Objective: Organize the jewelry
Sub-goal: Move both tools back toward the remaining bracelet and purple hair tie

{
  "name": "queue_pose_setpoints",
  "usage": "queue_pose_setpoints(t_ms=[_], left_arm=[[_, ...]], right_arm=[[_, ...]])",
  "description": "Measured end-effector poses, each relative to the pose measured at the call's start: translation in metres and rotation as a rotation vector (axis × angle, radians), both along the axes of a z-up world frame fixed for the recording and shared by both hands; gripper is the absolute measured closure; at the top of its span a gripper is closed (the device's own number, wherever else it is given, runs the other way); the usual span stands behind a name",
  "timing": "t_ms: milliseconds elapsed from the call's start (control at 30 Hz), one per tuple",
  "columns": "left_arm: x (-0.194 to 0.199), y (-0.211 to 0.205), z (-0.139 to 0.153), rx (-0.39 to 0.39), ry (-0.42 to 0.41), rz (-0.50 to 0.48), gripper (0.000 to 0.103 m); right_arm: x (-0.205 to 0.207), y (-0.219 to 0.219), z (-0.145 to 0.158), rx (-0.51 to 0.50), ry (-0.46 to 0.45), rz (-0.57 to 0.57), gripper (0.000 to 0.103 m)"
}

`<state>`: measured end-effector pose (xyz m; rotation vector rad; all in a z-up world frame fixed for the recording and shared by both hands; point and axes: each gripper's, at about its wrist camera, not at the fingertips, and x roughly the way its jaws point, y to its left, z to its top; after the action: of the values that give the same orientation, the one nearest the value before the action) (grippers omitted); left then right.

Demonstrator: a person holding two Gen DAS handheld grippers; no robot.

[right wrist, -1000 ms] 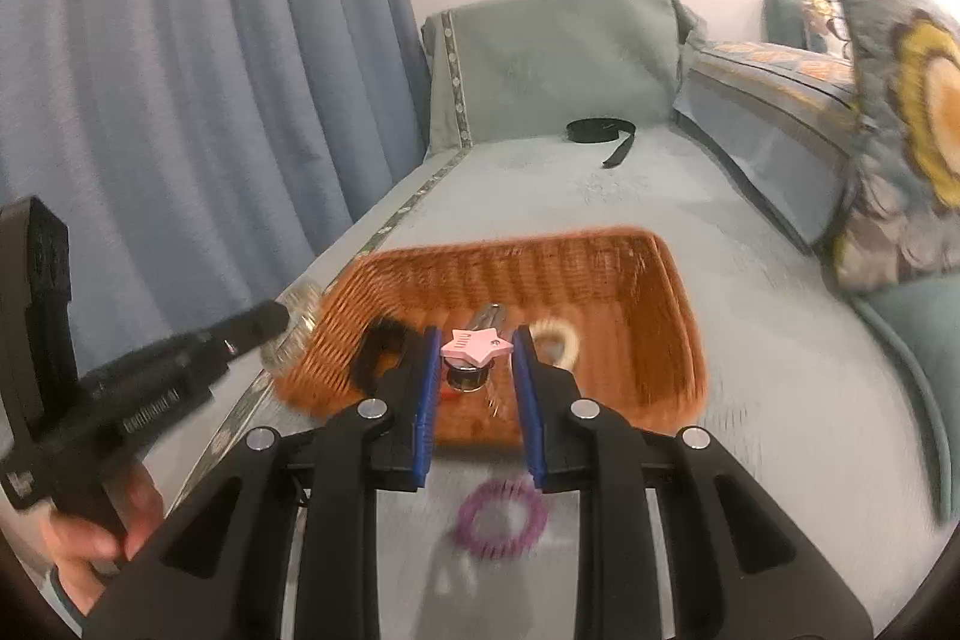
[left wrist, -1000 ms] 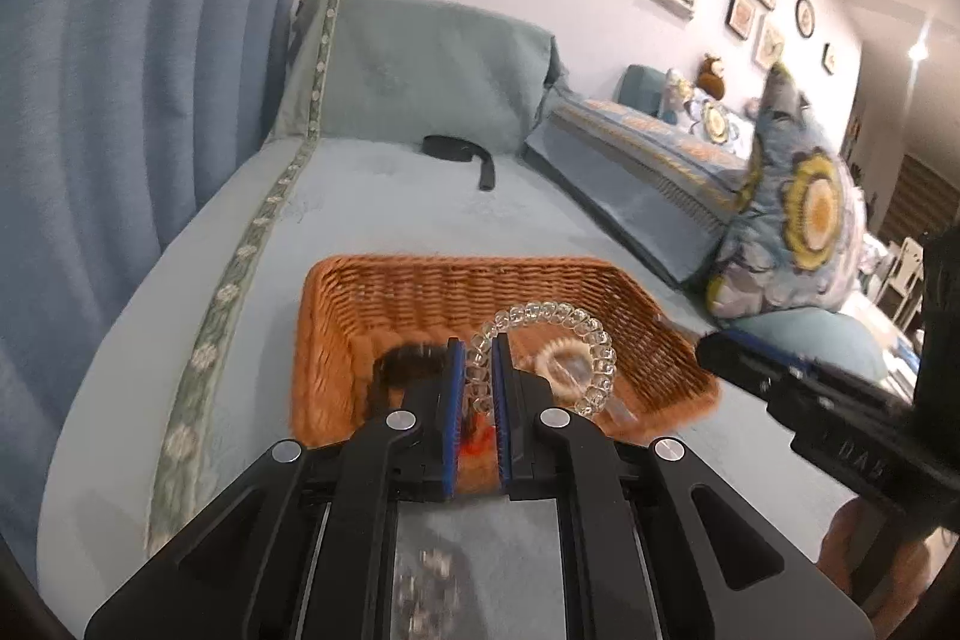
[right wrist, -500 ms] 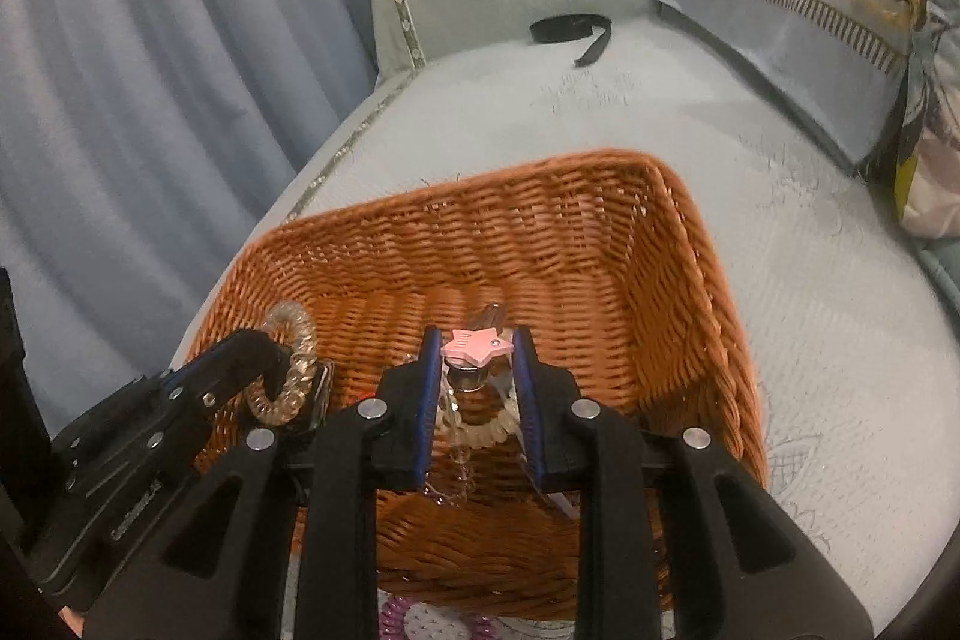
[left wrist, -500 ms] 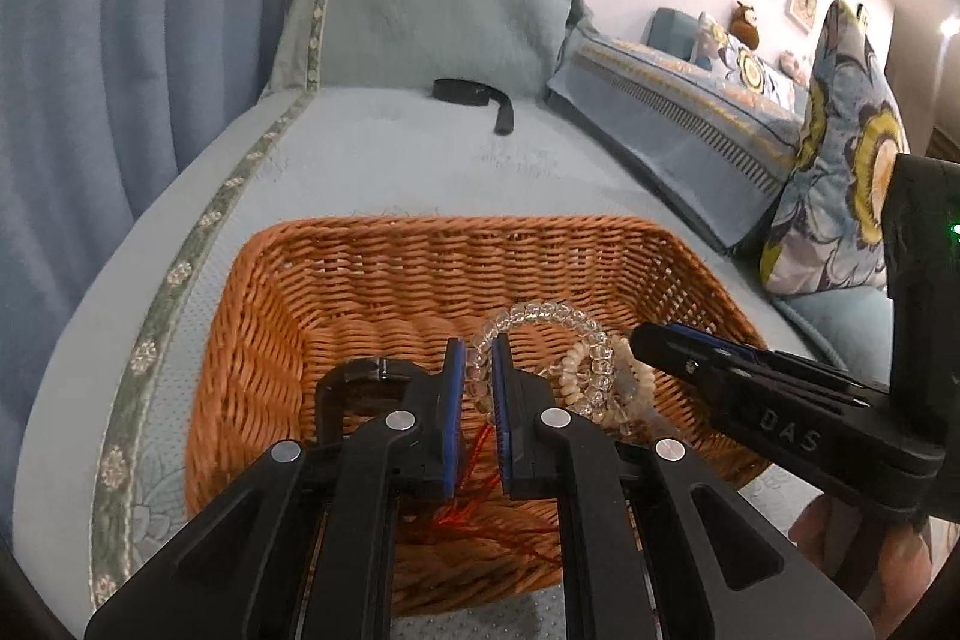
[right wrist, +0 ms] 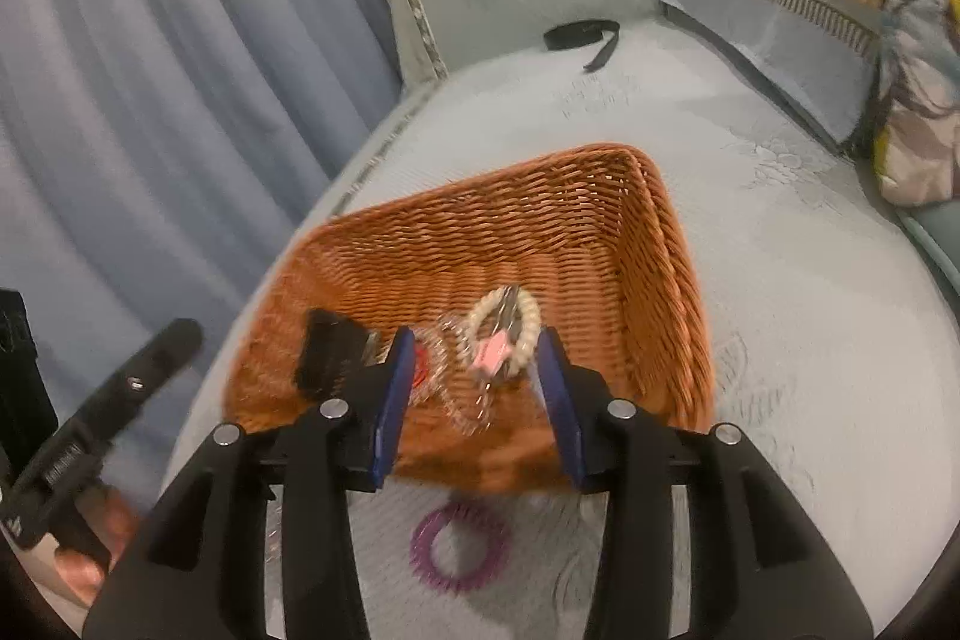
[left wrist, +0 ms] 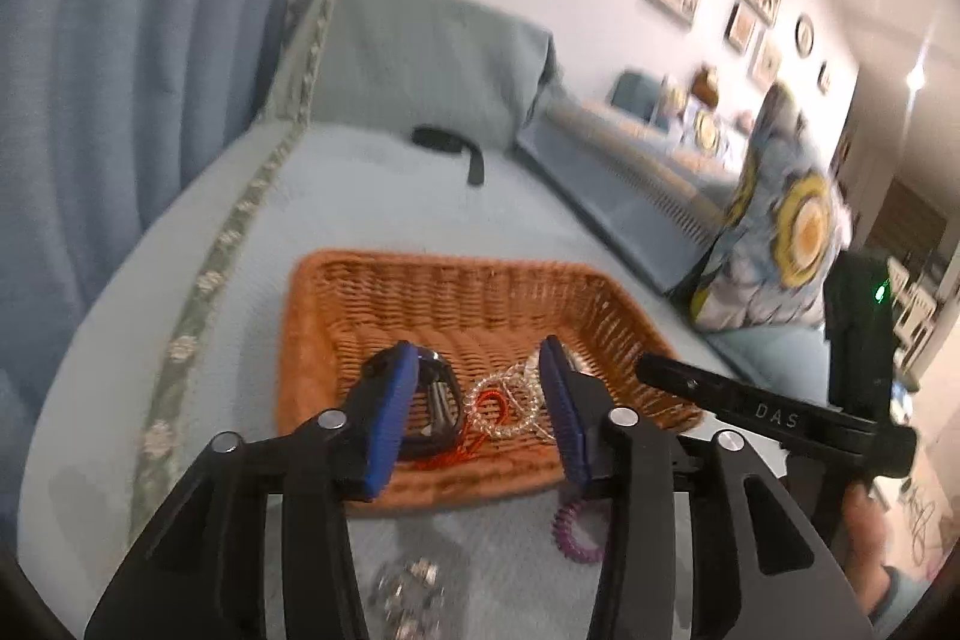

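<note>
An orange wicker basket point(left wrist: 420, 280) point(right wrist: 540, 220) sits on a pale blue bed cover. Inside it lie a clear coil bracelet point(left wrist: 507, 403), a red cord point(left wrist: 486, 409), a black watch point(left wrist: 435, 409) point(right wrist: 330, 352), a cream bead bracelet point(right wrist: 528, 322) and a pink star clip point(right wrist: 489, 355). My left gripper point(left wrist: 477, 376) hovers over the basket's near edge, its jaws opening, nothing between its pads. My right gripper point(right wrist: 474, 358) is also opening above the basket, and the pink star clip lies loose below it. A purple coil band point(left wrist: 576, 532) point(right wrist: 459, 547) lies outside the basket, in front of it.
Some silvery pieces point(left wrist: 408, 592) lie blurred on the cover near the left gripper's base. A black strap point(left wrist: 450, 148) point(right wrist: 585, 37) lies far back on the bed. Blue curtains point(right wrist: 150, 70) hang at the left, patterned cushions point(left wrist: 780, 244) at the right. A hand point(right wrist: 90, 550) holds the other gripper.
Both grippers have opened. The clear coil bracelet left the left pads and the pink star clip left the right pads; both now lie in the basket. Both grippers pulled back from the basket.
</note>
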<state>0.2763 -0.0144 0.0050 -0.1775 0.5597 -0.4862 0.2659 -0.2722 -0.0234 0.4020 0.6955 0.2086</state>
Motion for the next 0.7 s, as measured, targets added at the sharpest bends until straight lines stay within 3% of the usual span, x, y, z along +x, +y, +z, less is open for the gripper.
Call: queue_pose_setpoints(t_ms=[133, 333, 600, 700], left_arm=[[-0.031, 0.028, 0.004, -0.022, -0.022, 0.028, 0.062], [-0.059, 0.051, -0.014, -0.023, 0.01, 0.048, 0.062], [-0.061, 0.056, -0.057, -0.008, 0.11, 0.036, 0.062], [-0.059, 0.049, -0.076, 0.037, 0.163, 0.003, 0.062]], right_arm=[[-0.034, -0.003, 0.002, 0.01, -0.034, -0.005, 0.063], [-0.063, 0.004, -0.012, -0.019, -0.031, -0.001, 0.063], [-0.065, 0.025, -0.048, -0.079, 0.032, 0.035, 0.063], [-0.057, 0.031, -0.06, -0.11, 0.065, 0.031, 0.063]])
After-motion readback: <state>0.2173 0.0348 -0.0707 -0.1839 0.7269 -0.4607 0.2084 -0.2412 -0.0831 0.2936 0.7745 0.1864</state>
